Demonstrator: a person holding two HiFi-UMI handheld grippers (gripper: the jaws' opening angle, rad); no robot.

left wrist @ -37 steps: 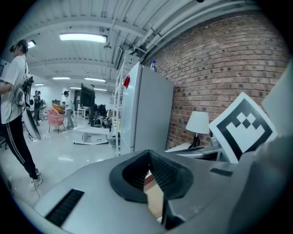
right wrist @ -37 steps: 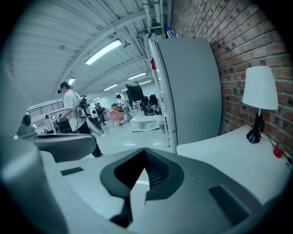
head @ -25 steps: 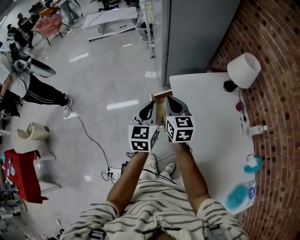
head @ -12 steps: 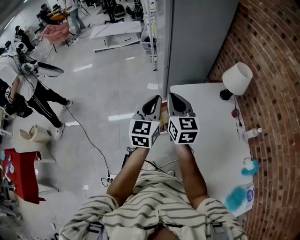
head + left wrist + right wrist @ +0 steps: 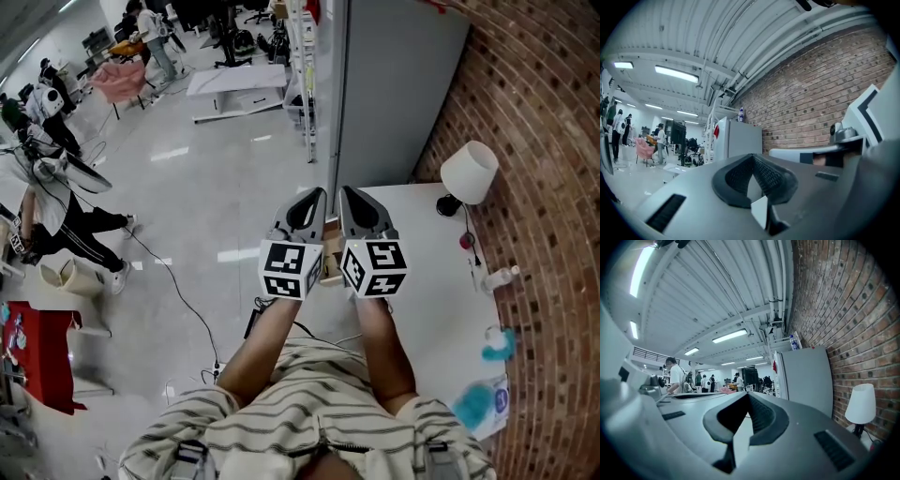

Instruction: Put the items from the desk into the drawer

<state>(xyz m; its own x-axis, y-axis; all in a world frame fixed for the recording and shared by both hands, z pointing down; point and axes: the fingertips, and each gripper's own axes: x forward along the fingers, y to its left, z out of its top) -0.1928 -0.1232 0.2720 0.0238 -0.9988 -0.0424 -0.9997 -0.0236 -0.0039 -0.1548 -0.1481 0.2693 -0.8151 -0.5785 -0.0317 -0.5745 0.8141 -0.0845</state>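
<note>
In the head view my left gripper (image 5: pixel 314 195) and right gripper (image 5: pixel 345 192) are held up side by side over the left edge of the white desk (image 5: pixel 427 281). Both are shut with nothing in them. A strip of the brown drawer (image 5: pixel 329 262) shows between the two marker cubes; the rest of it is hidden. On the desk's right side lie a small clear bottle (image 5: pixel 498 276), a red object (image 5: pixel 466 241) and blue items (image 5: pixel 497 343). The left gripper (image 5: pixel 751 157) and right gripper (image 5: pixel 747 395) views point level across the room, so neither shows the desk top.
A white lamp (image 5: pixel 468 172) stands at the desk's far right corner against the brick wall (image 5: pixel 544 141). A grey cabinet (image 5: pixel 398 94) stands beyond the desk. Cables (image 5: pixel 178 281) trail on the floor at left, where people (image 5: pixel 47 202) stand.
Both grippers stayed together and shut while rising slightly. The head view tilted up, so the desk and lamp sit lower in the picture. A person at left walked.
</note>
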